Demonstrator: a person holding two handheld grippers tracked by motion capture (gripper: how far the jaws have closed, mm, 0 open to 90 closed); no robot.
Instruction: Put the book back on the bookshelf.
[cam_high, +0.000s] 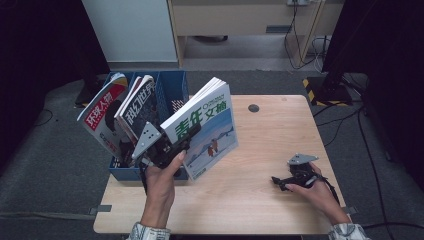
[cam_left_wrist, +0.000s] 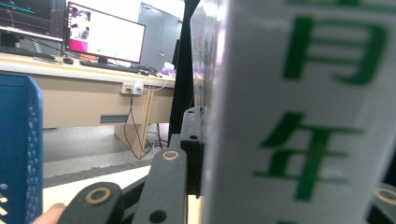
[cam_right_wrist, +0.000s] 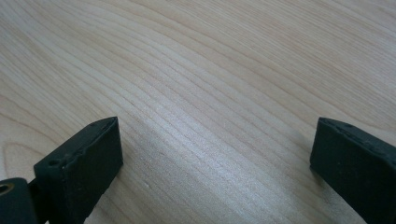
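My left gripper (cam_high: 186, 137) is clamped on the lower left edge of a magazine (cam_high: 205, 127) with a white and blue cover and large green characters. Its jaws are drawn in close against both faces of it, and in the left gripper view the cover (cam_left_wrist: 299, 116) presses right up against one black jaw. I hold the magazine upright and tilted, lifted above the left part of the worktop (cam_high: 260, 175), just beside the blue file rack (cam_high: 172, 90). Two more magazines stand in that rack: a red-and-white one (cam_high: 100, 117) leaning out to the left and a dark one (cam_high: 137, 107) next to it, close behind my left hand (cam_high: 162, 177). My right gripper (cam_high: 280, 181) rests low over the worktop near its right front edge, well apart from the magazine. Its jaws stand wide open with only bare wood (cam_right_wrist: 210, 93) between them.
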